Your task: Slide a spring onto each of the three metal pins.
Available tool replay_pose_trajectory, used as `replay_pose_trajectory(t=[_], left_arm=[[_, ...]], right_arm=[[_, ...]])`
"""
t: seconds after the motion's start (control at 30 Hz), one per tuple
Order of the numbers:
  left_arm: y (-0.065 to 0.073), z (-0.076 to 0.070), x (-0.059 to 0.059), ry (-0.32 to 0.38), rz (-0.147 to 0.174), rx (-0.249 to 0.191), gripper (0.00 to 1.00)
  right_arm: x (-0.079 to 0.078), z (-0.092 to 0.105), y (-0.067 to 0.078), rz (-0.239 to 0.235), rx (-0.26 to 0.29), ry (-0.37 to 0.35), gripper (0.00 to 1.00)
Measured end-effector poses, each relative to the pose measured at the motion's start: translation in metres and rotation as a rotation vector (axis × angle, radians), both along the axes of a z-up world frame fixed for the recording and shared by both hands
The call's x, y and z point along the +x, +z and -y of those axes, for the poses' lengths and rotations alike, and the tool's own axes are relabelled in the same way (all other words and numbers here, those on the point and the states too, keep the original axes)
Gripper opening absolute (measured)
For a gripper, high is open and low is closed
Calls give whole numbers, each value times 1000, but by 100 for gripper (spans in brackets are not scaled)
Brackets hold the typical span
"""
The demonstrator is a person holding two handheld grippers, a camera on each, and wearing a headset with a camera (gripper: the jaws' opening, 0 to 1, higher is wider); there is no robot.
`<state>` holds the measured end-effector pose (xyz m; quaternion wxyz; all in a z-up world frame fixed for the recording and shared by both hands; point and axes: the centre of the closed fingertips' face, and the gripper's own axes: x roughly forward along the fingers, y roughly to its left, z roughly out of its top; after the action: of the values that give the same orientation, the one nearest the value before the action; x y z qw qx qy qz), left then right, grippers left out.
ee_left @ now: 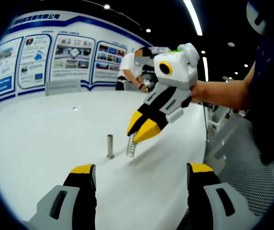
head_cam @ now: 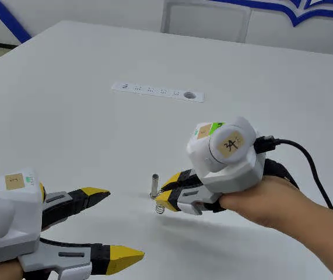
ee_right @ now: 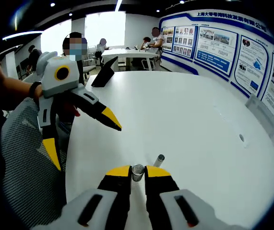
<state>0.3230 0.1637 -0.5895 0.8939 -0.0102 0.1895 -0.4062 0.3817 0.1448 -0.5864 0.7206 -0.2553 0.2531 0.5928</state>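
A small coiled spring (head_cam: 160, 206) hangs from the yellow tips of my right gripper (head_cam: 164, 196), which is shut on it just above the white table. One short metal pin (head_cam: 154, 185) stands upright a little to the left of the spring. In the right gripper view the spring (ee_right: 137, 172) sits pinched between the tips, with the pin (ee_right: 159, 160) just beyond and to the right. The left gripper view shows the pin (ee_left: 110, 146) beside the spring (ee_left: 131, 145). My left gripper (head_cam: 115, 224) is open at the near left, holding nothing.
A white power strip (head_cam: 157, 91) lies flat farther back on the table (head_cam: 67, 105). A black cable (head_cam: 306, 160) trails from my right gripper. Chairs and several people stand at other tables in the background (ee_right: 127, 50).
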Motion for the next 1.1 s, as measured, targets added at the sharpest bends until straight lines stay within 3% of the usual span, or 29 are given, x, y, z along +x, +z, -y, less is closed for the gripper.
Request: replay_pose_trajectory(t=[0.3,0.6,1.1], left_arm=[[0,-1,-1,3,3,-3,79],[1,-2,0,6,5,-4,79],[0,-5,-1,12,2,-3,79]], right_arm=[[11,-7,25,40,32,-3,12],[26,-11,36,63,47,-20,12],[38,-19,29,53,34,-28,12]])
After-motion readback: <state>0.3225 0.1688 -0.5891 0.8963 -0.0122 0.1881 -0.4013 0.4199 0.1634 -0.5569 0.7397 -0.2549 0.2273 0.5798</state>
